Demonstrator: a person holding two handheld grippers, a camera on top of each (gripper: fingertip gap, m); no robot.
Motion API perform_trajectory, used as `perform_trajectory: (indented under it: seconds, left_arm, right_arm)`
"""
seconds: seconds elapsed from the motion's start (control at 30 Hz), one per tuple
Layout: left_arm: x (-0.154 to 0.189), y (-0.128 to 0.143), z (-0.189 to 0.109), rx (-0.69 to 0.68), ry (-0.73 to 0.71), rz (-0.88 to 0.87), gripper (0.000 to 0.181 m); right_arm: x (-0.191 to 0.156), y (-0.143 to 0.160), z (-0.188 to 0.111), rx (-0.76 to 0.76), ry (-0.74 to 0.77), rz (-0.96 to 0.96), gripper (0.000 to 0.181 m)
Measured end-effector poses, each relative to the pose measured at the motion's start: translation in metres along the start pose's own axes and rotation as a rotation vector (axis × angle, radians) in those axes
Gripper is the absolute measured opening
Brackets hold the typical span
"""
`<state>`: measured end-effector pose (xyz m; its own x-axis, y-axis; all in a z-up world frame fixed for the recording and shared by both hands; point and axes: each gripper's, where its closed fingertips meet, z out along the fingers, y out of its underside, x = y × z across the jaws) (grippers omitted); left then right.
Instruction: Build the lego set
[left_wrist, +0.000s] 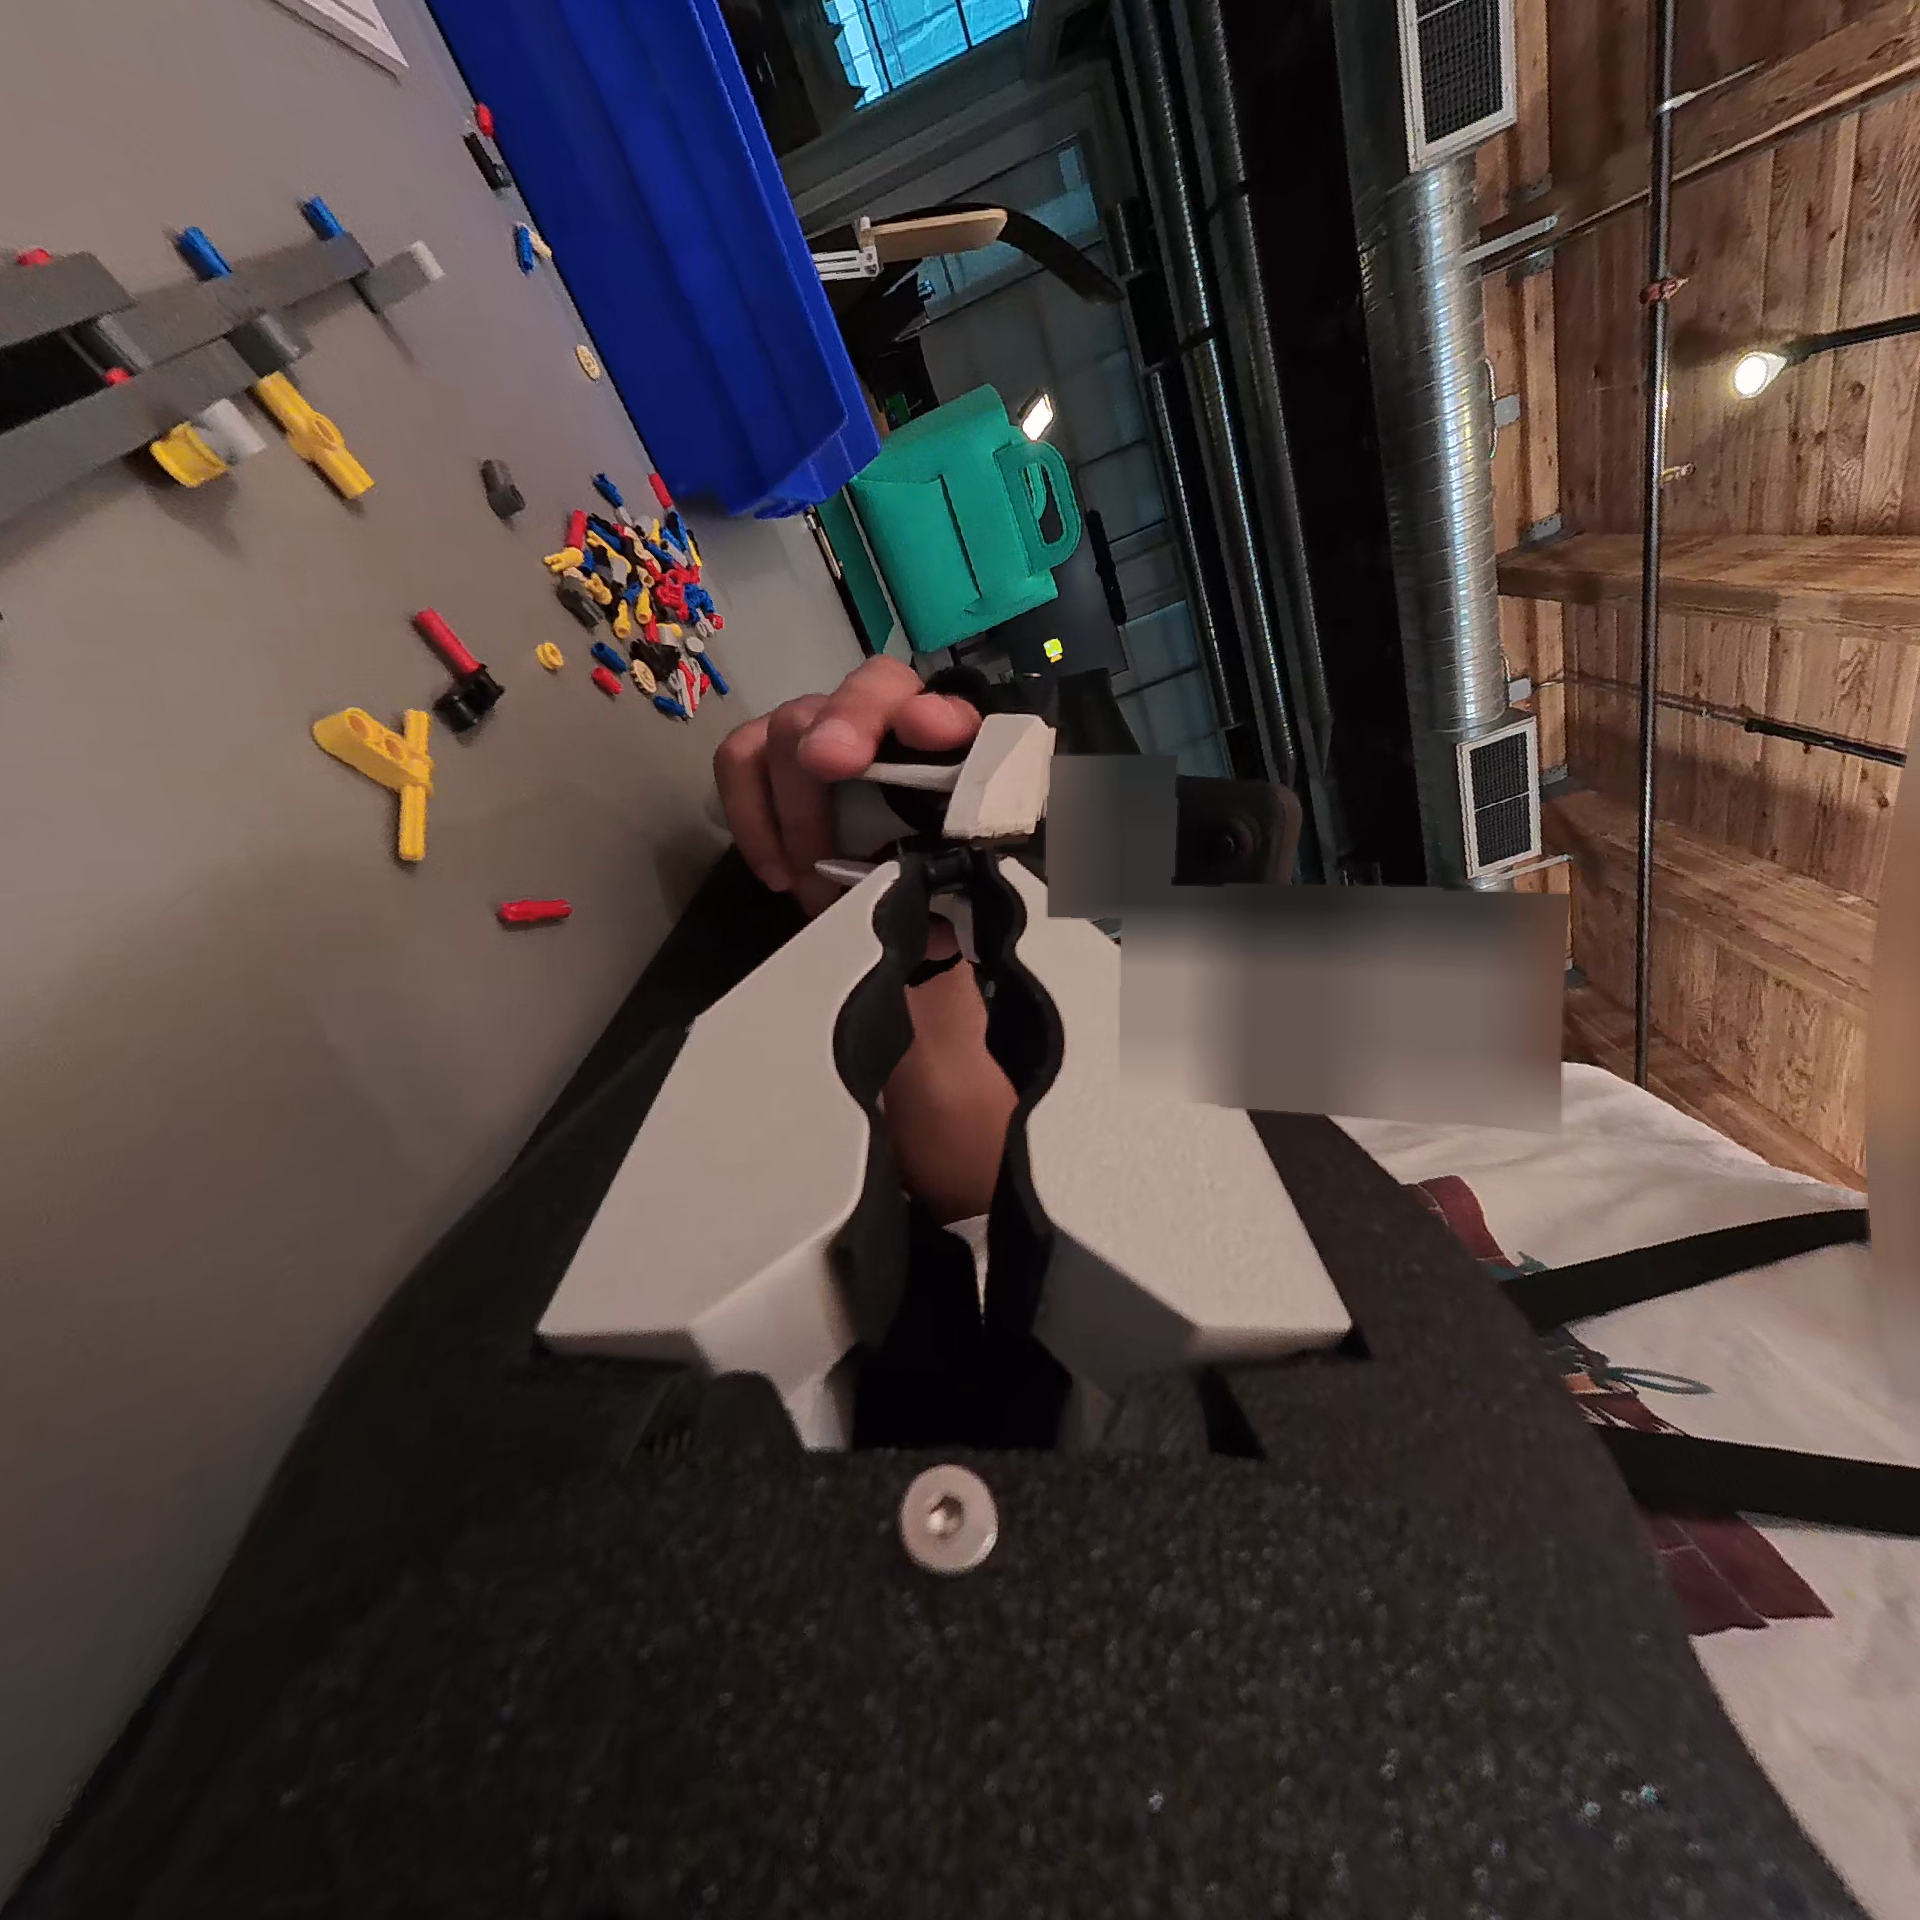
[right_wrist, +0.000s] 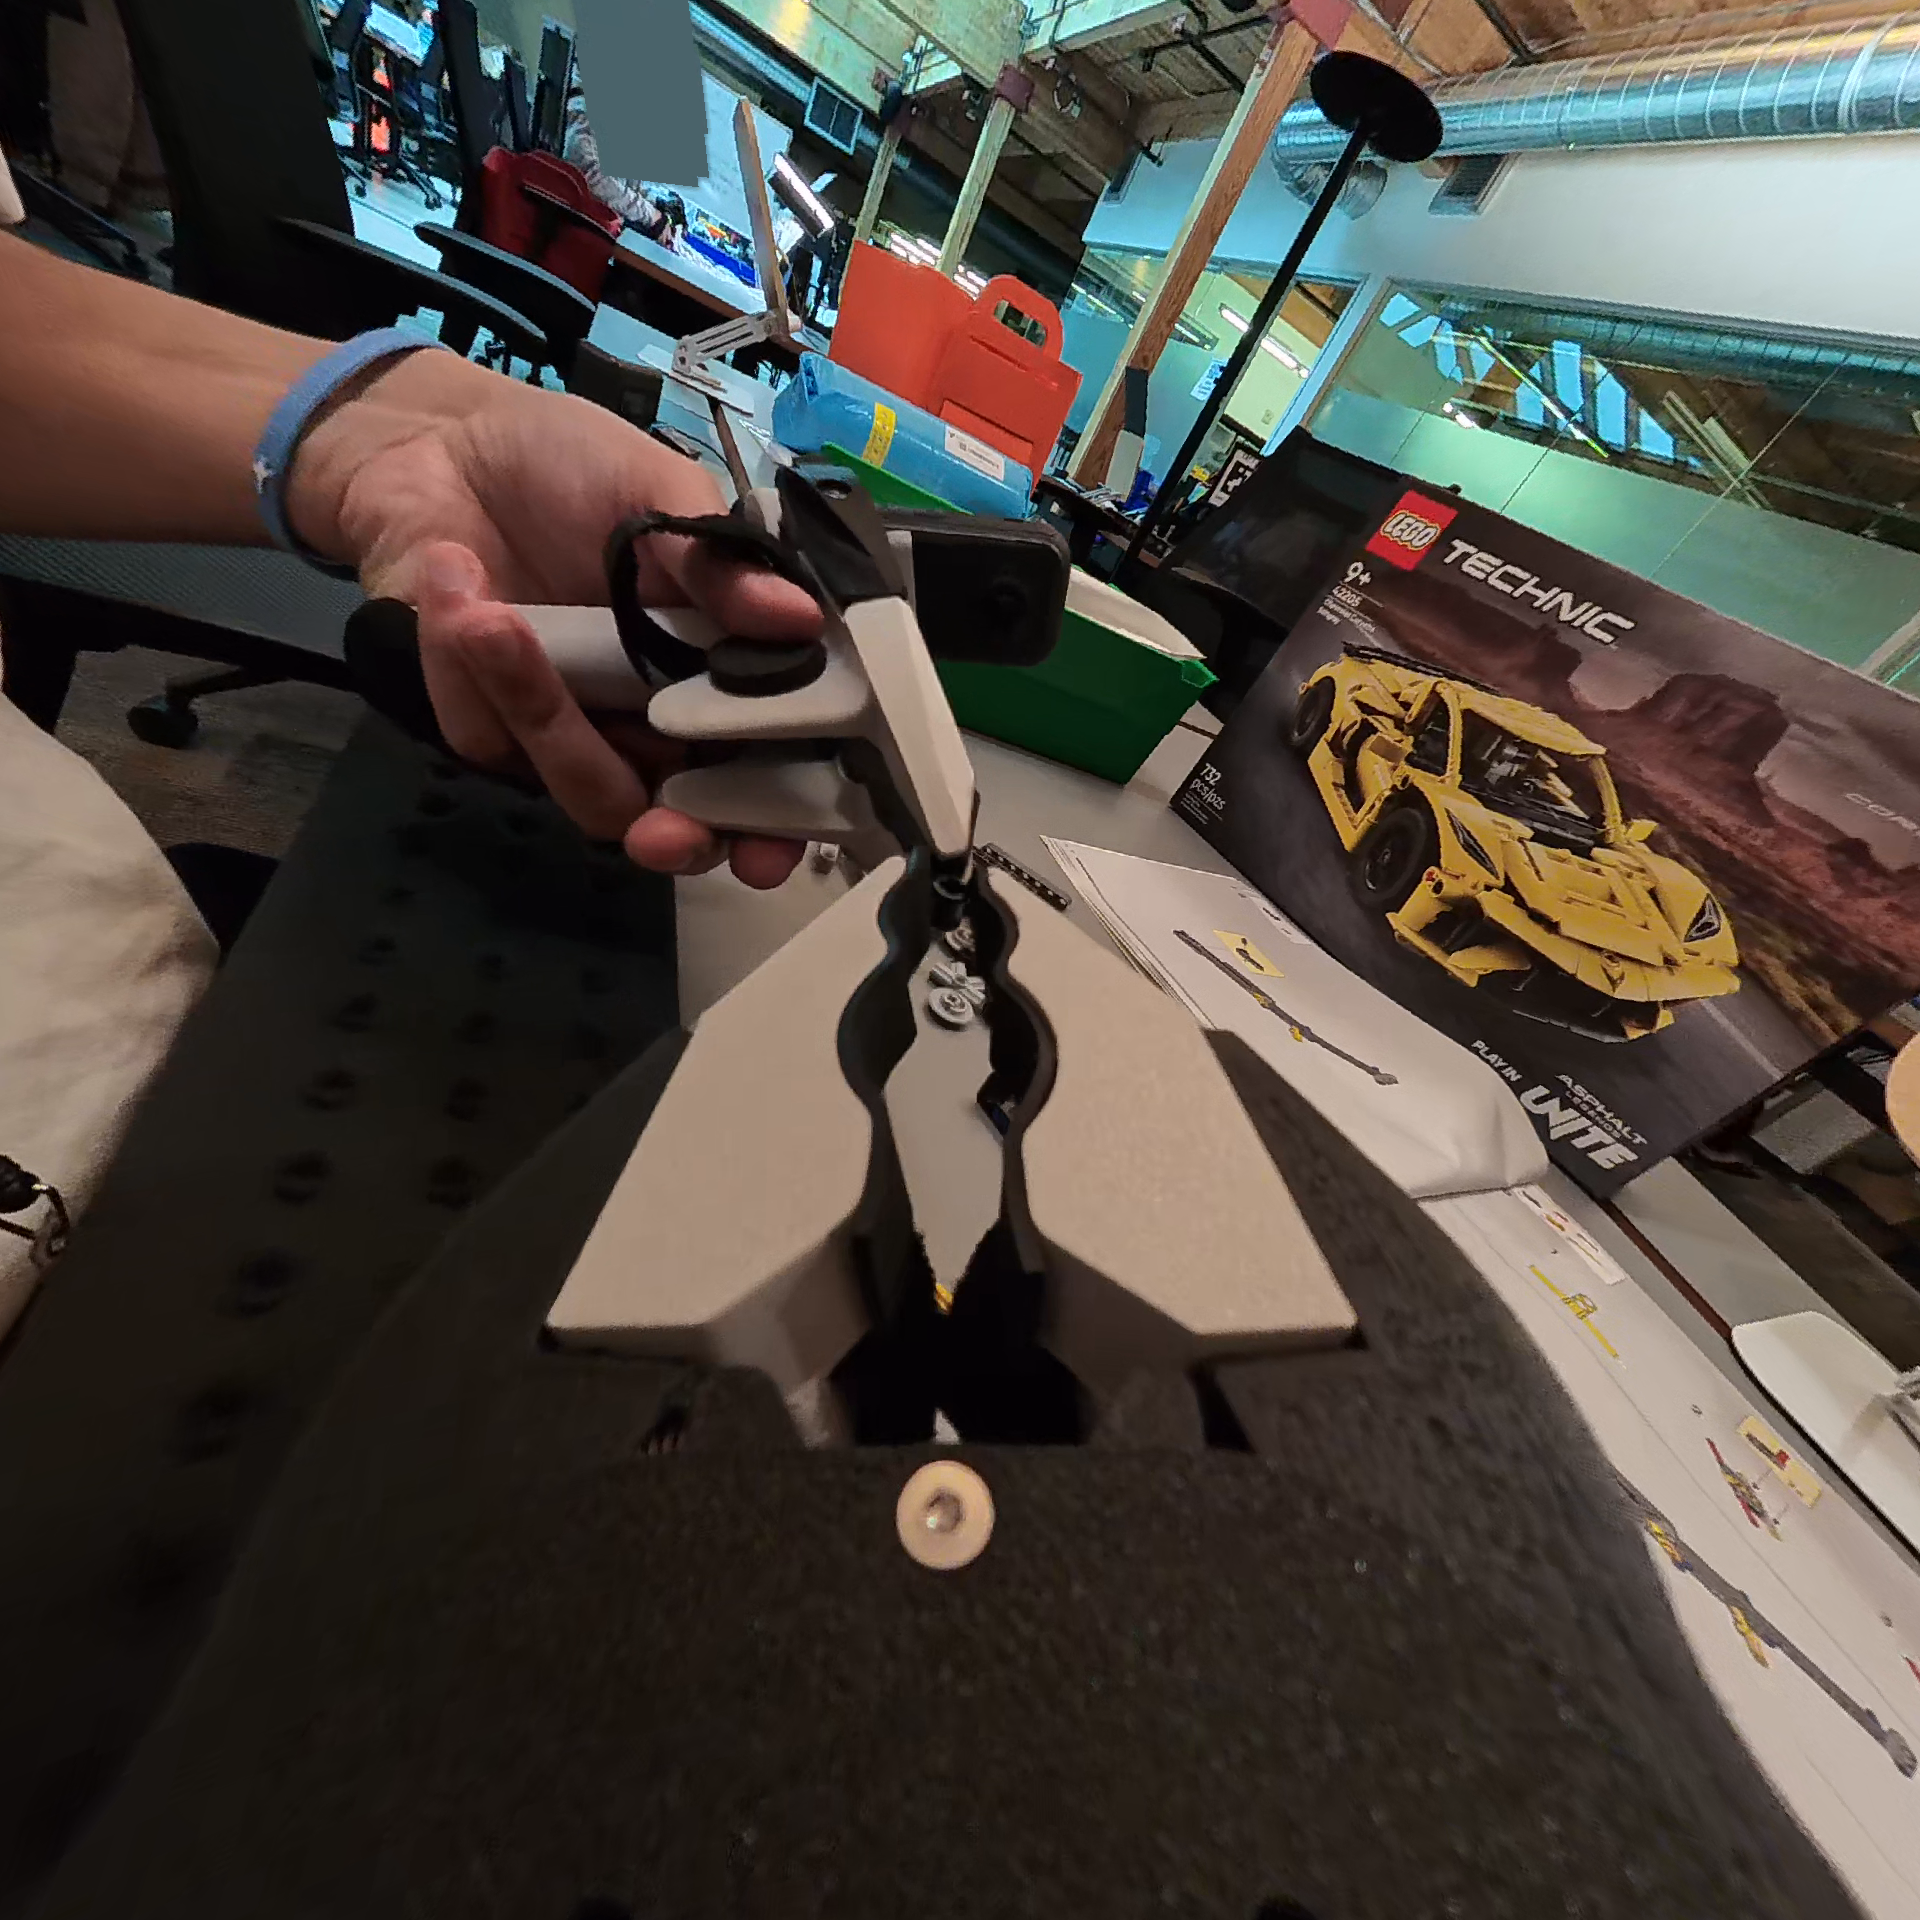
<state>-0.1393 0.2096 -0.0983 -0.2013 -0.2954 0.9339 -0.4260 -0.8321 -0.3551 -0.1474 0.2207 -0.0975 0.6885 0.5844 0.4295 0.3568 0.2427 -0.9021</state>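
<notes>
The grey worktop (left_wrist: 208, 1039) carries everything. The set's box (right_wrist: 1558, 831) stands at its far side with the open booklet (right_wrist: 1247, 987) lying in front of it. A blue bin (left_wrist: 665, 260) sits along another edge. Near that bin is a half-built frame of grey beams (left_wrist: 156, 343) with blue, red and yellow pins in it. Closer in lie a pile of small mixed parts (left_wrist: 639, 613) and a few loose yellow pieces (left_wrist: 384, 758).

Both tools are lifted clear of the worktop and meet tip to tip in the air. The left gripper (left_wrist: 940, 883) has its jaws drawn in narrow, pinching a small black part (left_wrist: 943, 864) at the very tips. The right gripper (right_wrist: 943, 894) is just as narrow, and its tips close on the same black part from the opposite side. Whether it is one part or two being pushed together is too small to tell.

This looks like an early sub-step: a connector either being passed between the tools or being seated into a mating piece. Most of the build is still ahead, since the frame is small and the pile is large.

The next move probably calls for a straight, steady push along the part's axis. One tool then has to let go without twisting the part loose, as so small a part could easily slip and drop into the pile.
</notes>
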Motion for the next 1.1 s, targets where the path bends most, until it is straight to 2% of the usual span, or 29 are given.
perform_trajectory:
  seconds: [0.13,0.2,0.27,0.3,0.33,0.4,0.47,0.5,0.63,0.73,0.87,1.1]
  left_arm:
    - [-0.003,0.002,0.0,-0.016,-0.01,0.031,0.006]
    - [-0.005,0.001,-0.002,-0.034,-0.027,0.081,0.006]
    - [-0.017,-0.008,-0.007,-0.026,-0.148,0.22,0.006]
    - [-0.025,-0.014,-0.012,-0.03,-0.24,0.332,0.006]
    - [-0.03,-0.02,-0.017,-0.033,-0.321,0.456,0.006]
    - [-0.033,-0.026,-0.022,-0.068,-0.413,0.629,0.007]
    - [-0.037,-0.028,-0.02,-0.095,-0.46,0.703,0.006]
    - [-0.04,-0.027,-0.018,-0.119,-0.476,0.718,0.006]
    - [-0.062,-0.01,-0.006,-0.264,-0.513,0.76,0.006]
    - [-0.069,-0.003,0.002,-0.323,-0.501,0.765,0.006]
    - [-0.066,-0.003,0.006,-0.343,-0.462,0.759,0.006]
    - [-0.081,-0.007,0.004,-0.414,-0.474,0.819,0.007]
  right_arm:
    - [-0.001,0.003,0.001,-0.015,-0.002,-0.013,0.007]
    - [-0.001,0.007,0.0,-0.07,-0.013,0.081,0.008]
    - [0.01,0.02,-0.007,-0.169,0.009,0.215,0.014]
    - [0.008,0.03,-0.014,-0.249,-0.036,0.292,0.027]
    - [0.001,0.04,-0.023,-0.335,-0.099,0.377,0.03]
    - [0.0,0.06,-0.041,-0.498,-0.104,0.485,0.02]
    - [-0.009,0.07,-0.052,-0.594,-0.088,0.498,0.024]
    - [-0.009,0.076,-0.054,-0.642,-0.05,0.476,0.023]
    - [-0.026,0.101,-0.05,-0.799,-0.064,0.432,0.022]
    - [-0.026,0.103,-0.041,-0.789,-0.077,0.477,0.015]
    - [-0.025,0.108,-0.041,-0.804,-0.059,0.417,0.008]
    - [-0.027,0.118,-0.036,-0.862,-0.078,0.372,0.006]
